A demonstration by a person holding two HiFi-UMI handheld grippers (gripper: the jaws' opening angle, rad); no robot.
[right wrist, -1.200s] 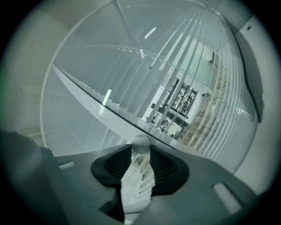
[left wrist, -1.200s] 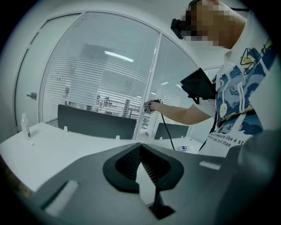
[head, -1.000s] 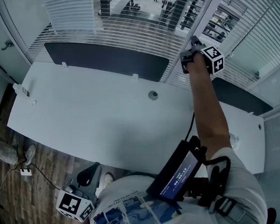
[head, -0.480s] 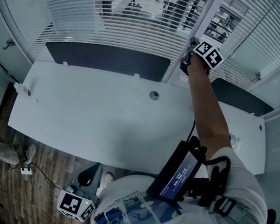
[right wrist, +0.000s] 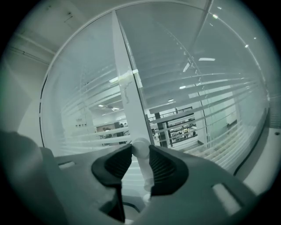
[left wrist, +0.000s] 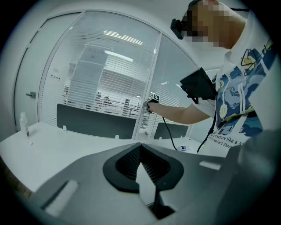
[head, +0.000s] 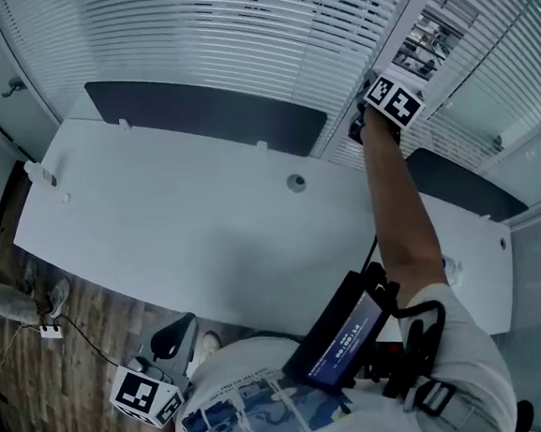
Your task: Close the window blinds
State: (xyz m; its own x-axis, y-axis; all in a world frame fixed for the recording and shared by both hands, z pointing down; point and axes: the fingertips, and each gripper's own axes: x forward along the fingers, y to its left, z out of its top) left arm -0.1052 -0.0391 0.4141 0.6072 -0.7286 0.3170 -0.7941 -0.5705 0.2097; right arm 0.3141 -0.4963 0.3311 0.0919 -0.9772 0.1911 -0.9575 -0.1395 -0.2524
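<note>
White slatted blinds point(head: 235, 25) hang behind the glass past a white desk point(head: 187, 227). My right gripper point(head: 370, 106) is raised at the white window post point(head: 413, 14). In the right gripper view its pads are shut on a white round blind control knob point(right wrist: 140, 146), whose stem runs down between the jaws, with blinds point(right wrist: 210, 101) on both sides. My left gripper point(head: 169, 346) hangs low beside the person's body, off the desk. In the left gripper view its jaws point(left wrist: 140, 145) meet at the tips with nothing between them.
Dark divider panels point(head: 205, 113) stand along the desk's far edge. A small white bottle point(head: 41, 172) sits at the desk's left end. A cable grommet point(head: 295, 183) lies mid-desk. A black device point(head: 342, 331) hangs at the person's waist. Wooden floor point(head: 41, 390) shows at the lower left.
The blind slats over the desk have tilted and now hide much more of the room beyond. My right gripper has turned slightly at the post; the left has stayed put.
</note>
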